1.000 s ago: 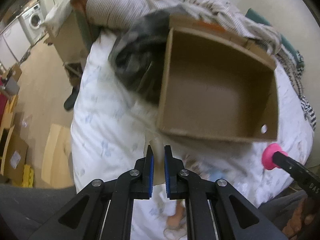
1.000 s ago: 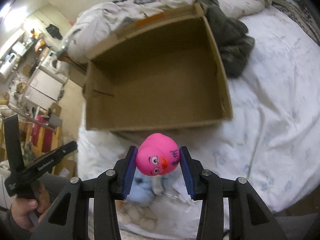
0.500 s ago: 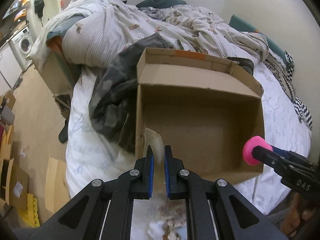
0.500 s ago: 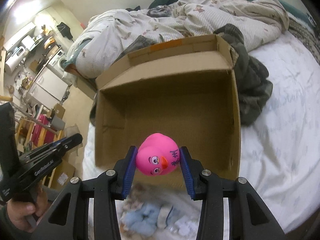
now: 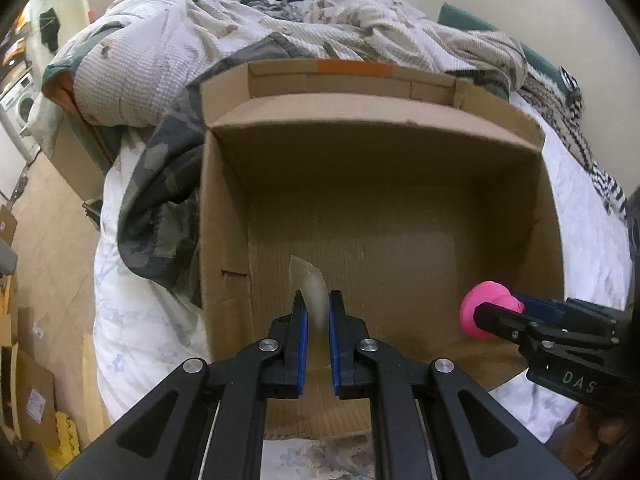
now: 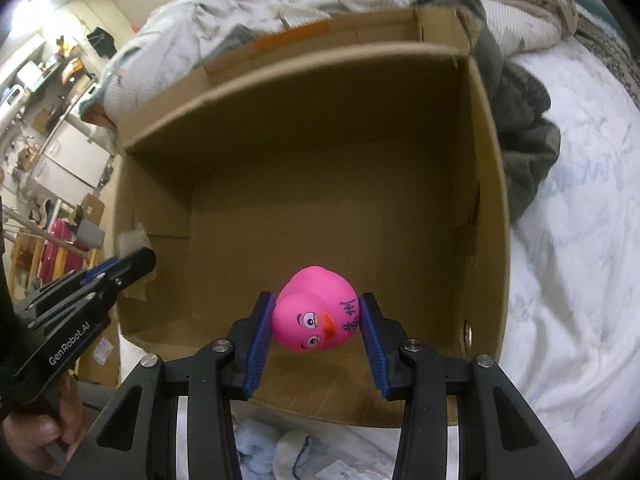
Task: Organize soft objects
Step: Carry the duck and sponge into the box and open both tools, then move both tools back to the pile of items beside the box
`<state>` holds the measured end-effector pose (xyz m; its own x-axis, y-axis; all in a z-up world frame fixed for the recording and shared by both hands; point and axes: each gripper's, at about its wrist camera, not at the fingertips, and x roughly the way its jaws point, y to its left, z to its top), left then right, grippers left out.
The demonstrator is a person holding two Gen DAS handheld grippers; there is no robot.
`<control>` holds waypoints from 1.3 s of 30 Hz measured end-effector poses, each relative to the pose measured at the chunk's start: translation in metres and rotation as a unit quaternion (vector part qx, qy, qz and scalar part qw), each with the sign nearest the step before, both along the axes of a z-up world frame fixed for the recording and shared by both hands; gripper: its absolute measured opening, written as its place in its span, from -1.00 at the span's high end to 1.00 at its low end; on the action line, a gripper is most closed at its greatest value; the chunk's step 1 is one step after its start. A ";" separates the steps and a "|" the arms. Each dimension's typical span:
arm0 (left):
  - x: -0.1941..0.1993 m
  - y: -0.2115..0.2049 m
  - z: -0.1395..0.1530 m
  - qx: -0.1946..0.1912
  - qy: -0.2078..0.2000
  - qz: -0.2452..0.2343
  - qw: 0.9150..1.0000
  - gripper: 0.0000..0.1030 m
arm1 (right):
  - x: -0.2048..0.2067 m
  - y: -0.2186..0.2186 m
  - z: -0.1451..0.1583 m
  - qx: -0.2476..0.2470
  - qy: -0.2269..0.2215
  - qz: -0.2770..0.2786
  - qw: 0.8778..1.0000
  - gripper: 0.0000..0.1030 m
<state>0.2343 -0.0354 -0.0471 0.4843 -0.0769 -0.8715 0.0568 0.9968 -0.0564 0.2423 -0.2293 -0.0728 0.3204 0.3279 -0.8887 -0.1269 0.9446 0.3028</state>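
Tongs point(image 6: 316, 332) grip pink duck point(image 6: 316, 314) over bare cardboard box point(image 6: 486, 208).

We log: duvet point(image 5: 168, 52) heaped at bed head | camouflage jacket point(image 5: 160, 200) beside the box | floral sheet point(image 6: 580, 260) | washing machine point(image 5: 20, 104) far left | flat cardboard point(image 5: 28, 392) on floor

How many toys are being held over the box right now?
2. The pink duck is clamped in the right gripper above the cardboard box; a pale translucent item is pinched in the left gripper. The box floor looks bare; corners may hide more.
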 end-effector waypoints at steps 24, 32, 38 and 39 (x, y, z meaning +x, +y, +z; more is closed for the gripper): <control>0.000 -0.009 -0.030 -0.008 0.062 -0.007 0.998 0.65 | 0.008 0.006 -0.025 -0.018 0.038 0.011 0.999 0.13; -0.002 -0.012 -0.025 0.001 0.046 0.000 0.999 -0.18 | 0.009 0.007 -0.026 -0.017 0.036 0.010 0.999 0.13; -0.004 -0.011 -0.019 0.007 0.036 0.001 0.999 -0.18 | 0.009 0.005 -0.018 0.005 0.021 0.005 1.000 -0.32; -0.005 -0.011 -0.019 0.007 0.033 0.002 0.999 -0.18 | 0.009 0.005 -0.014 0.012 0.011 0.005 1.000 -0.39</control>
<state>0.2297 -0.0463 -0.0656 0.4254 -0.0617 -0.9029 0.0490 0.9978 -0.0451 0.2510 -0.2242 -0.0867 0.2979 0.3520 -0.8873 -0.1294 0.9358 0.3278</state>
